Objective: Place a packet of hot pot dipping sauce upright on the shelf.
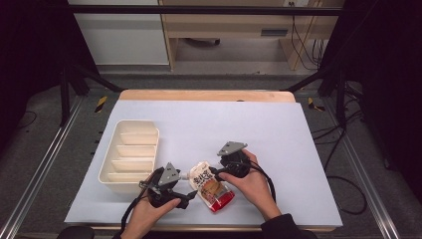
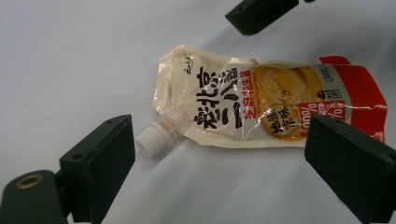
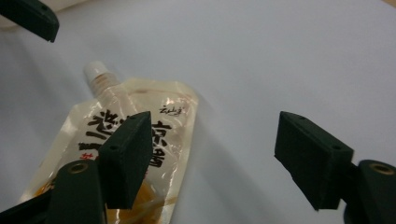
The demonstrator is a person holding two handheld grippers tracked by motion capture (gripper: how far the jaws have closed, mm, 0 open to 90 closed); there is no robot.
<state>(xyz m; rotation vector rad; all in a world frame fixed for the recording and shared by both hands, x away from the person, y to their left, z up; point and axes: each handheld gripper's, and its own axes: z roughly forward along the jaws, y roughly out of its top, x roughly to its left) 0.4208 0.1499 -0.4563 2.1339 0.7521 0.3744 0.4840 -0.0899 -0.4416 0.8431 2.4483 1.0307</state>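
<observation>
On the tabletop (image 1: 278,129), seen from the high view, a pouch (image 1: 213,186) lies flat between the two tools, its cap toward the left tool (image 1: 166,191) and its red bottom end toward the person. The right tool (image 1: 233,164) sits just beside the pouch's upper right edge. A tray (image 1: 128,152) with dividers stands just beyond the left tool.

In the left gripper view, the left tool (image 2: 233,163) has its jaws spread wide, with nothing between them but bare tabletop. The pouch (image 2: 261,105) lies just ahead of the jaws, lengthwise across the gap, and its cap (image 2: 152,140) is close to the left-hand jaw. A jaw of the other tool pokes in at the top.

In the right gripper view, the right tool (image 3: 219,158) is also spread and pinches nothing. Its left-hand jaw hangs over the printed face of the pouch (image 3: 116,140); the other jaw is over bare tabletop. The cap (image 3: 98,72) points away.

The step in hand looks like a pickup of the pouch. It would likely go best by closing across the stiff neck or a flat sealed edge, since the filled middle will probably bulge and slip.
</observation>
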